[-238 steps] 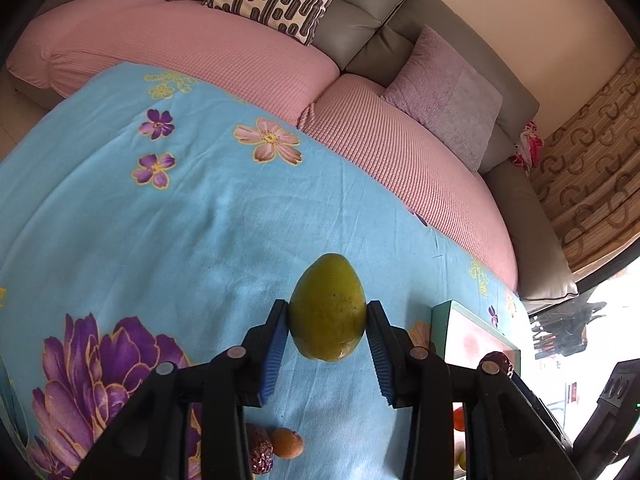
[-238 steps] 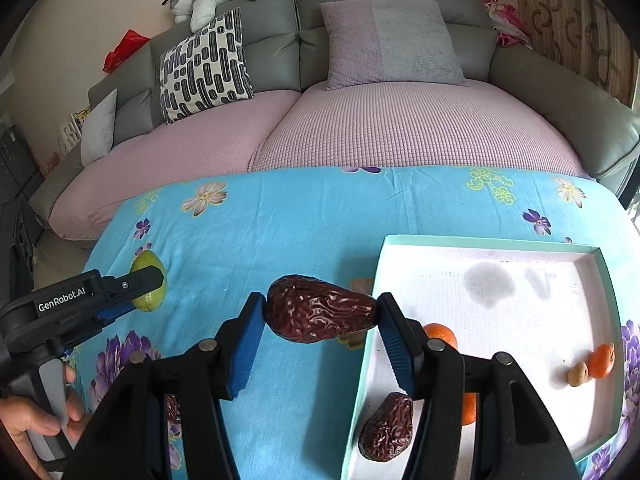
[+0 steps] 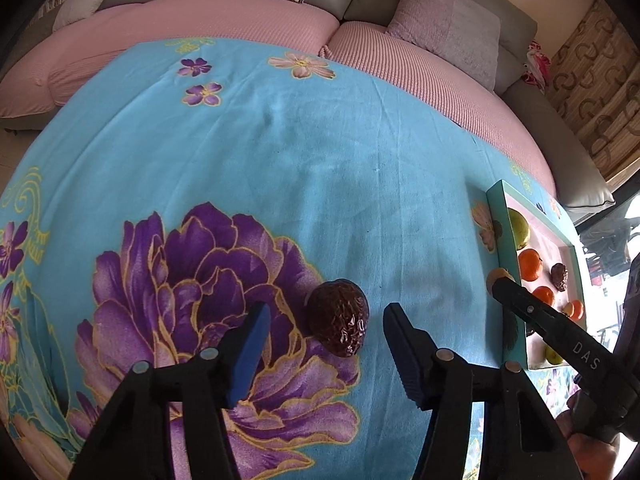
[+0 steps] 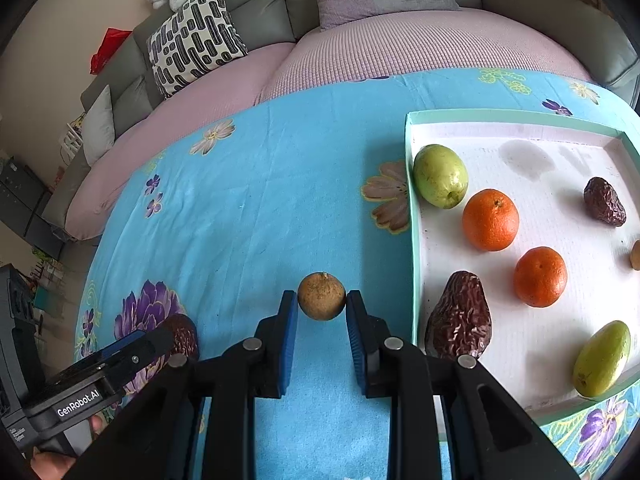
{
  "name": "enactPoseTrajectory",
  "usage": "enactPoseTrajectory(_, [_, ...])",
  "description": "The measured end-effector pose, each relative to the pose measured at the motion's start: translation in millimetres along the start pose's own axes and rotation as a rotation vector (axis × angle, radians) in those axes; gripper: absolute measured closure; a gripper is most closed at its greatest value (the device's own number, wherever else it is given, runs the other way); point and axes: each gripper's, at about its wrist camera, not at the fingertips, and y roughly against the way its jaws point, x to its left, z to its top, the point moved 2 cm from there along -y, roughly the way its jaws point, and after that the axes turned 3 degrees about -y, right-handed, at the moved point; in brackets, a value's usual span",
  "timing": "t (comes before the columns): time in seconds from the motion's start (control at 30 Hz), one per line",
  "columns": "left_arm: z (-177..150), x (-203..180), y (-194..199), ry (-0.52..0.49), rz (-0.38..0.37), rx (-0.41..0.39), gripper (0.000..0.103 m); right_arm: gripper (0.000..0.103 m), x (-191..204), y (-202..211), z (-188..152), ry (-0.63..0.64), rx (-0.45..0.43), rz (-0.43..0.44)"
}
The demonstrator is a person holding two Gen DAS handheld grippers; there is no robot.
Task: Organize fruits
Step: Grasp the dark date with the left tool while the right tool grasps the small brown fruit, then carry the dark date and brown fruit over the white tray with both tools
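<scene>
A: What had changed since the earlier frames?

B: The mango held by the left gripper (image 3: 324,344) and the date held by the right gripper (image 4: 322,308) had both gone into the tray (image 4: 414,240). The tray then held two mangoes, two large oranges, two dates, and more small fruit at its far right side.

A: What was left to do?

B: Two pieces remained outside. One dark date (image 3: 339,317) lay on the blue cloth (image 3: 320,160), left of the tray. One small brown fruit (image 4: 321,295) was not yet in the tray.

A: And the grippers?

B: The right one was clamped on the small brown fruit, just left of the tray's near corner. The left one's jaws were closing, apart, with the date between them and untouched.
</scene>
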Motion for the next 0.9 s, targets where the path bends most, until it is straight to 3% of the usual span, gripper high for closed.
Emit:
enactPoseTrajectory(0.23, [-3, -2, -10, 0.021, -0.041, 0.029, 0.066, 0.078, 2, 2, 1, -0.005, -0.005, 0.013])
enactPoseTrajectory(0.9, [2, -17, 19, -0.035, -0.028, -0.062, 0.067, 0.078, -18, 22, 12, -0.049, -0.066, -0.010])
